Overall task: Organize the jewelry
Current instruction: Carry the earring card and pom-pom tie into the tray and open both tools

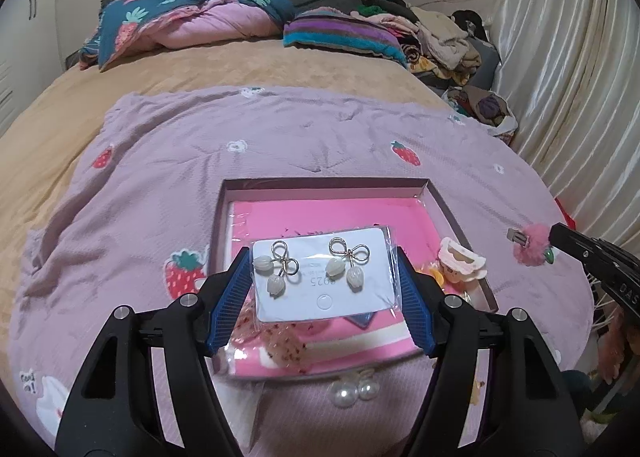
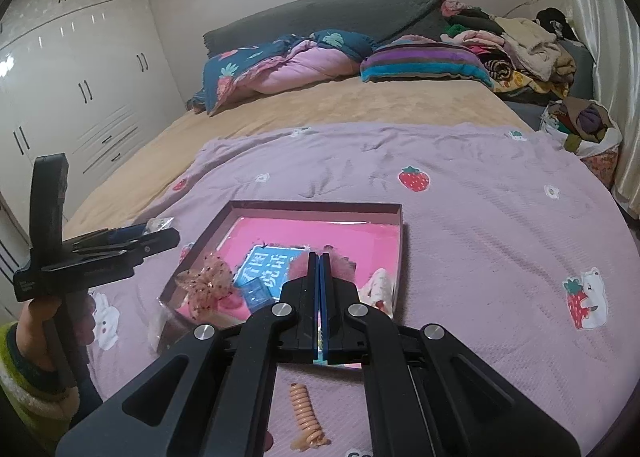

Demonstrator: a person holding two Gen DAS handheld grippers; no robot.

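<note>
**Earring card held over the box, fluffy clip pinched**

We see the left gripper (image 1: pixel 324 277) clamping a bagged earring card (image 1: pixel 325 275) by its two side edges between the blue pads (image 1: pixel 230 297); the card carries a pair of bow-and-bud earrings (image 1: pixel 310 267) and hangs above the shallow box (image 1: pixel 328 185) with its pink lining. The right gripper (image 2: pixel 319 269) has its fingers pressed together on a pink fluffy hair clip (image 1: pixel 532 245), above the box's right side. Inside the box lie a cream claw clip (image 1: pixel 462 263) near the right wall and a dotted mesh bow (image 2: pixel 210 283) near the left wall. On the lilac strawberry blanket (image 1: pixel 160 177), just outside the box's near edge, sit pearl earrings (image 1: pixel 354 391) and a peach spiral hair tie (image 2: pixel 305 415).
</note>
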